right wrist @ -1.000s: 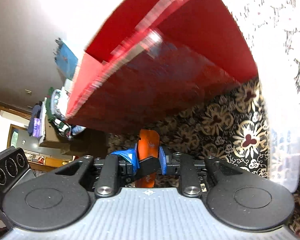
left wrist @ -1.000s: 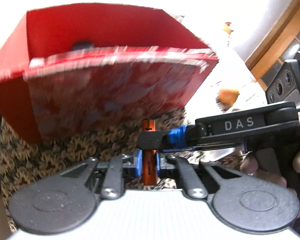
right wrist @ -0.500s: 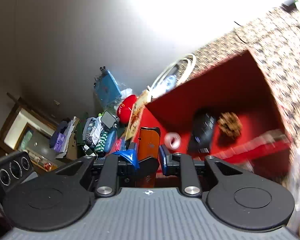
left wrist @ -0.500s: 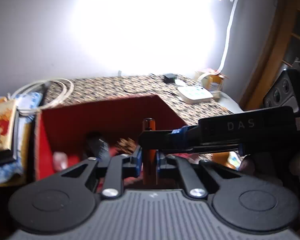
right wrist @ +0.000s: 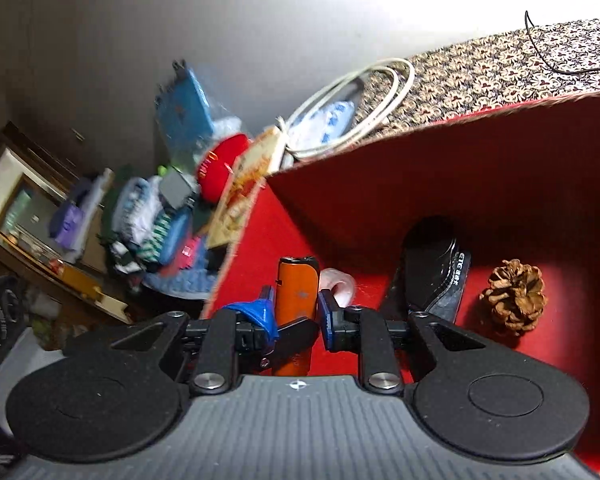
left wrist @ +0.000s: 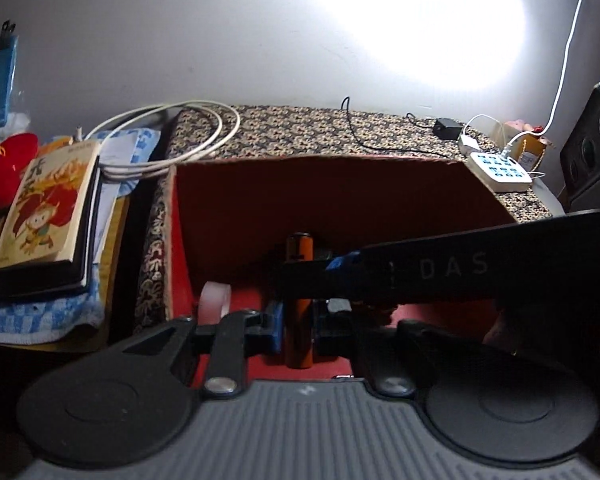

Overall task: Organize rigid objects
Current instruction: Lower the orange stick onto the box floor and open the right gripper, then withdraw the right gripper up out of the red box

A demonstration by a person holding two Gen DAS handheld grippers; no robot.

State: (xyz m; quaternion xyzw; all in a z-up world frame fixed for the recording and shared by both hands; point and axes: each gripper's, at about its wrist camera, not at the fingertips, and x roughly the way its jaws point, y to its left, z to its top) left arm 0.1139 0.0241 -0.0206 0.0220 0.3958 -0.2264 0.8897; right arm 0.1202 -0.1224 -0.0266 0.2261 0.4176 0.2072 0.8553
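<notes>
Both grippers, left (left wrist: 298, 322) and right (right wrist: 298, 316), pinch the upright orange stick (right wrist: 296, 300) above the red box's (right wrist: 500, 184) left corner.

Both grippers, low beside the red box (left wrist: 372, 196) a second ago, have risen and now look down into its open interior. The orange cylinder (right wrist: 296, 292) (clamped by both) has come up over the box floor. A pine cone (right wrist: 514, 296), black object (right wrist: 432, 268) and tape roll (left wrist: 214, 300) have come into view.
</notes>
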